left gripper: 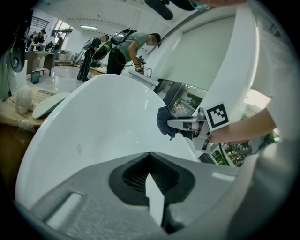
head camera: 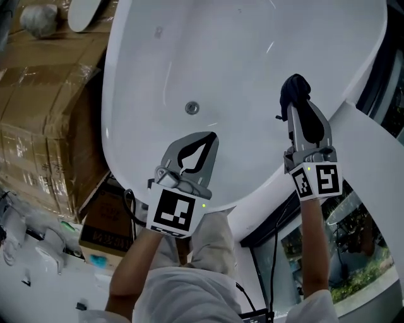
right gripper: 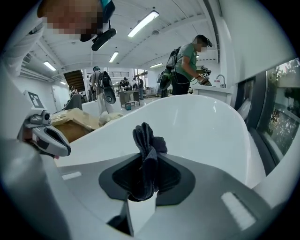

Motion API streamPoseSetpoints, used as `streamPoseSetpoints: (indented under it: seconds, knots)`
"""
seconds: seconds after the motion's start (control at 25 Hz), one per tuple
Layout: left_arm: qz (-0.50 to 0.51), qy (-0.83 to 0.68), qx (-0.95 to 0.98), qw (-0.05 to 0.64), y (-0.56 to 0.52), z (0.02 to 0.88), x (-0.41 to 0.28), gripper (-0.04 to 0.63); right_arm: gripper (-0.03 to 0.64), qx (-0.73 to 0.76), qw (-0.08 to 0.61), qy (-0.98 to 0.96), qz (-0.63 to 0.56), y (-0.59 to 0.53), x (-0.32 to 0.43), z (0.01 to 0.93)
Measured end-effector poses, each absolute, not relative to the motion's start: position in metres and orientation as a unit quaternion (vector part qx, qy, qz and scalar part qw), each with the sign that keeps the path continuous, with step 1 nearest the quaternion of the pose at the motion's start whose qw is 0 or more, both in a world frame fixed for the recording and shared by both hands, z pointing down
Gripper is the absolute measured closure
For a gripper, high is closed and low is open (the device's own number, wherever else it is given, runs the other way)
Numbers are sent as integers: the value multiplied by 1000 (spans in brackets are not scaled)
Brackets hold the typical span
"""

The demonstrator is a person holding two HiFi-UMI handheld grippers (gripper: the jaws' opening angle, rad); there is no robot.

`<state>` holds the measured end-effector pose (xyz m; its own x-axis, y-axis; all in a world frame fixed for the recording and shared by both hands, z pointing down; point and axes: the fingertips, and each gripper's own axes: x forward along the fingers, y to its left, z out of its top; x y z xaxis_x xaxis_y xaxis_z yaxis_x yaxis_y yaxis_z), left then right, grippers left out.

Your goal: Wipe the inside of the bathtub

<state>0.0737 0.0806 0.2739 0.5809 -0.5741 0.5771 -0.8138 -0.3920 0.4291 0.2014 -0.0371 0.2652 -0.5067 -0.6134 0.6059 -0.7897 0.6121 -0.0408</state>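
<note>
The white bathtub [head camera: 252, 50] fills the head view, with its round drain [head camera: 192, 108] near the middle. My right gripper [head camera: 295, 104] is over the tub's right inner wall, shut on a dark cloth [head camera: 295, 89] that bunches out past its tips. In the right gripper view the cloth [right gripper: 146, 140] stands up between the jaws of my right gripper [right gripper: 147, 157], above the tub [right gripper: 201, 126]. My left gripper [head camera: 211, 136] hovers over the near end of the tub, shut and empty. The left gripper view shows my left gripper [left gripper: 150, 153], the tub [left gripper: 93, 122] and the cloth [left gripper: 164, 121].
Wrapped cardboard boxes [head camera: 44, 113] stand against the tub's left side, with a white oval lid [head camera: 88, 12] on top. A dark-framed glass wall [head camera: 328, 252] runs along the right. Several people [right gripper: 187, 61] work at benches far behind the tub.
</note>
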Motion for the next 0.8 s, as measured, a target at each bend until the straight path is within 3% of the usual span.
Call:
streamPoseSetpoints:
  seconds: [0.8]
  knots:
    - [170, -418, 811, 372, 59, 366, 99, 597, 532, 367, 377, -842, 116, -102, 221, 398]
